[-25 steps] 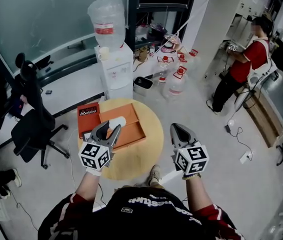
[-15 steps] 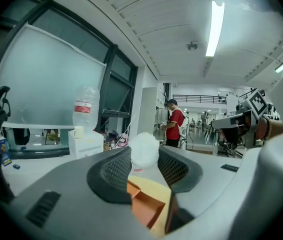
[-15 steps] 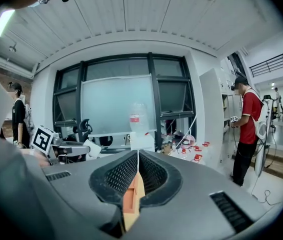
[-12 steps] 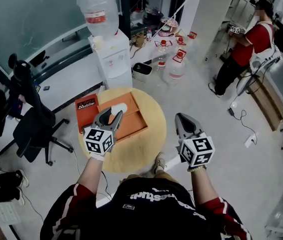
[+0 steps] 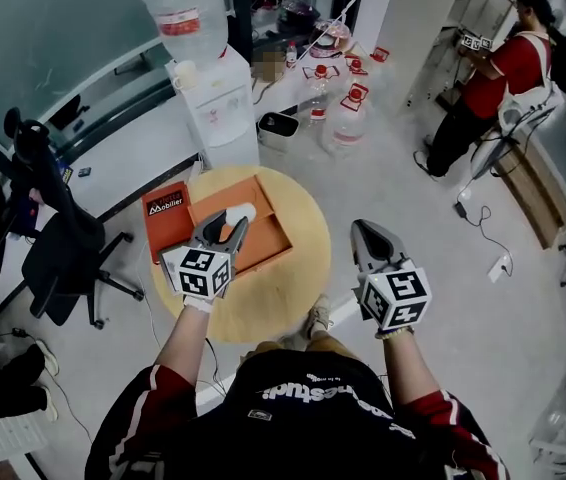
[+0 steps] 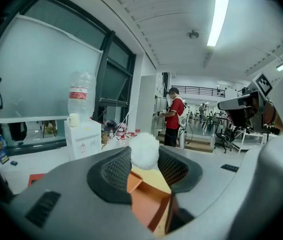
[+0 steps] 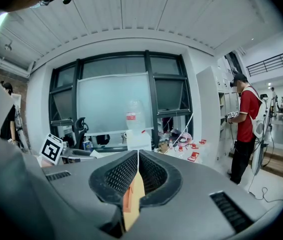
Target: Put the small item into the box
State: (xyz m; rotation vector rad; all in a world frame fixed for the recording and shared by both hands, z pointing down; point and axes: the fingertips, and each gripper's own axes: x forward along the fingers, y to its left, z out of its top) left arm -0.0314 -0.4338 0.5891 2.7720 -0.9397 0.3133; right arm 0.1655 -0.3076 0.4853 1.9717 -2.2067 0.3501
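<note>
The left claw (image 5: pixel 229 226) is clamped on the small item, a white fluffy ball (image 6: pixel 144 150), which sits right at the claw's tips. The jaws stand only as far apart as the ball is wide, and the soft thing bulges a little above them. Holding it out at the tips looks deliberate: on release it can fall free without catching deeper in the jaws.

Just below and ahead of this claw lies the open orange box (image 5: pixel 266 243) on the round wooden surface (image 5: pixel 298 293). Its lid (image 5: pixel 166 218) lies flat beside it, on the far side from the right claw. In the left gripper view the box's inside corner shows directly under the ball, so the item seems to be over the opening but not yet in it.

The right claw (image 5: pixel 370 236) has its jaws together with nothing between them. It hangs off to the side of the left claw, near the surface's edge and well apart from the box, probably to stay out of the way.
</note>
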